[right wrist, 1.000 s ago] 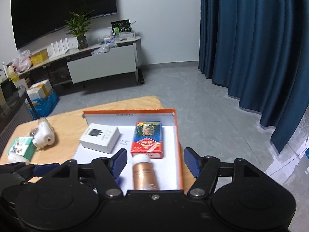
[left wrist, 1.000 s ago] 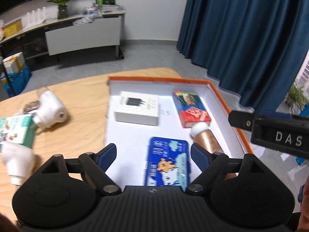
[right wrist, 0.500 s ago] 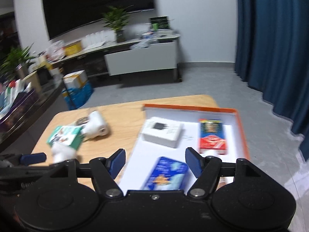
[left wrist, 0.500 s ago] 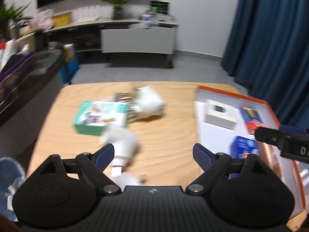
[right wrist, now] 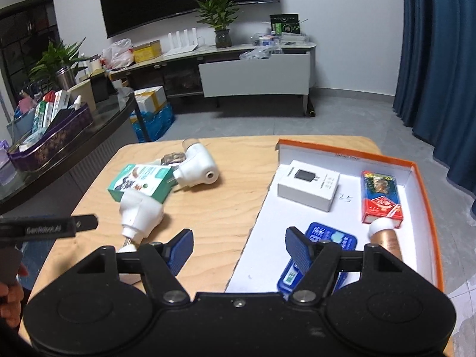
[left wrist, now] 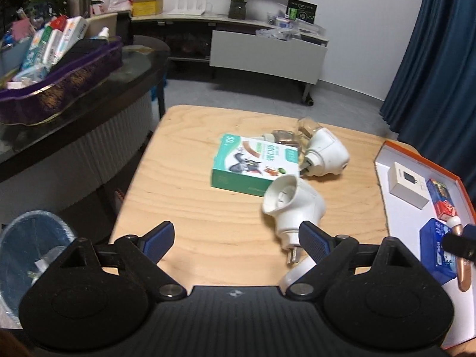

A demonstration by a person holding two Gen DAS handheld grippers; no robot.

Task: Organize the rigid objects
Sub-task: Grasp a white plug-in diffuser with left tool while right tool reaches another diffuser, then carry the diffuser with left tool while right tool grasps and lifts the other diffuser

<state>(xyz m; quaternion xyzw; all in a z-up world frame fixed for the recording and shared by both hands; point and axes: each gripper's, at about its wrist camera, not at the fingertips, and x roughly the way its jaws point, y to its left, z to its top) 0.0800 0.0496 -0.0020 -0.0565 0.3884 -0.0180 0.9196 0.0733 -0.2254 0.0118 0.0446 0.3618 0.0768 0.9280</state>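
Left wrist view: left gripper (left wrist: 235,239) hangs over the near edge of the wooden table (left wrist: 190,202), jaws spread wide and holding nothing. The nearest loose item, a white plug-in device (left wrist: 293,203), lies on its side just ahead of the right-hand fingertip, its metal prongs pointing toward the near edge. Behind it sits a green carton (left wrist: 255,168), and a second white plug-in unit (left wrist: 325,156) lies touching the carton's far right corner, with a small clear bottle at its far end.

Right wrist view: right gripper (right wrist: 236,248) is likewise spread and empty, held over the near left edge of the orange-rimmed tray (right wrist: 422,190). The tray holds a white box (right wrist: 309,184), a red card pack (right wrist: 379,196), a blue tin (right wrist: 321,242) and a copper bottle (right wrist: 386,239).

Assessment: the plug-in device appears to be hard, light, smooth plastic, rounded and liable to roll or slip. Best purchase is judged to be across the narrower neck near the prongs, not the domed head. The carton is light card and would crush under a hard squeeze; hold it across its short sides.
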